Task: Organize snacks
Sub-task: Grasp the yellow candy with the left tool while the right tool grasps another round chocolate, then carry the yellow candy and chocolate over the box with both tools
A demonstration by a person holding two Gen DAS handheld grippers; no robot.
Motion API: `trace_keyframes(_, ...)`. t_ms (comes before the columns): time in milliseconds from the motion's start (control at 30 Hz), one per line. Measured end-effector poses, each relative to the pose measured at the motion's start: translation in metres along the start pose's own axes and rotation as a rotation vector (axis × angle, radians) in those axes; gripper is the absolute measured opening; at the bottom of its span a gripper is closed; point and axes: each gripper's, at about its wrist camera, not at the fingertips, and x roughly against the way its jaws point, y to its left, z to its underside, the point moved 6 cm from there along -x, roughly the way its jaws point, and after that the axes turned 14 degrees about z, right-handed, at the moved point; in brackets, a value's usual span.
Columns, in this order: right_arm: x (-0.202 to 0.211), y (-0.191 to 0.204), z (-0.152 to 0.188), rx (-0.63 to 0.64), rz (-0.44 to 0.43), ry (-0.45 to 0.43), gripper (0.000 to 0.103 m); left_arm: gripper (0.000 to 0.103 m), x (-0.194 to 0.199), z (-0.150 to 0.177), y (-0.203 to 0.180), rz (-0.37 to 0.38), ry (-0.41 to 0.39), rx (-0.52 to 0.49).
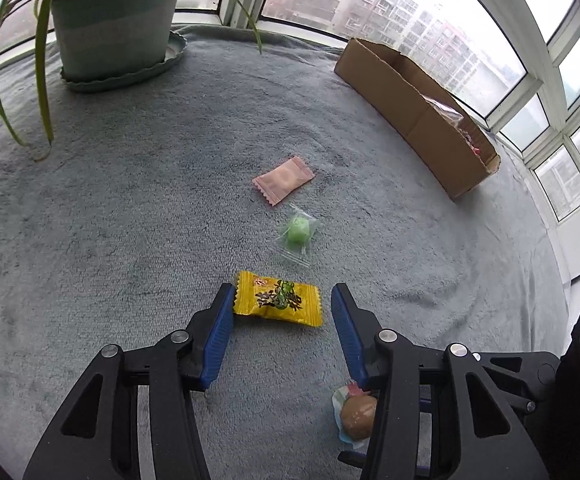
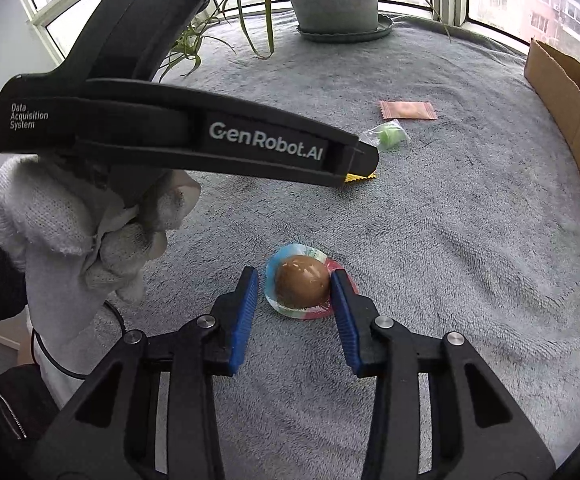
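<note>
A yellow snack packet (image 1: 278,300) lies on the grey blanket (image 1: 130,220) between the blue pads of my left gripper (image 1: 282,296), which is open; the left pad is at the packet's edge and the right pad stands clear of it. A brown egg-shaped snack (image 2: 302,286) in a colourful wrapper lies between the fingers of my right gripper (image 2: 294,280). Its right pad touches the snack, while the left pad is a gap away. Farther off lie a green candy (image 1: 298,232) in clear wrap and a pink packet (image 1: 283,180).
A cardboard box (image 1: 410,112) with some wrapped snacks inside stands at the right, near the windows. A potted plant (image 1: 114,28) with long drooping leaves stands at the back left. A white-gloved hand (image 2: 70,220) holds the left gripper's handle, left of the right gripper.
</note>
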Motion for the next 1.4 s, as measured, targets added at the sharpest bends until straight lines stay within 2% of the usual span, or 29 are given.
trace_keyframes(200,-0.001,0.005,0.0,0.05,0.059,-0.016,0.035,0.045,-0.004,0.002,-0.001,-0.051,0.002,-0.064)
trace_keyframes(267,-0.001,0.008,0.0,0.072,0.08,-0.023,0.035,0.031,-0.004,0.004,0.0,-0.088,-0.007,-0.089)
trace_keyframes(400,-0.001,0.011,0.001,0.112,0.103,-0.034,0.034,0.021,-0.003,0.006,0.002,-0.088,-0.028,-0.099)
trace_keyframes(567,0.001,0.005,0.001,0.07,0.066,-0.027,0.032,0.012,-0.001,0.007,-0.004,-0.078,-0.049,-0.104)
trace_keyframes(1000,0.017,-0.013,-0.001,-0.018,0.046,-0.055,0.03,0.01,0.021,0.014,-0.008,-0.04,-0.101,-0.049)
trace_keyframes(1200,0.033,-0.027,-0.007,-0.039,0.071,-0.093,0.03,0.01,0.04,0.009,-0.011,-0.025,-0.142,-0.028)
trace_keyframes(1400,0.05,-0.049,-0.018,-0.076,0.115,-0.137,0.03,0.01,0.054,-0.003,-0.025,-0.015,-0.181,-0.055)
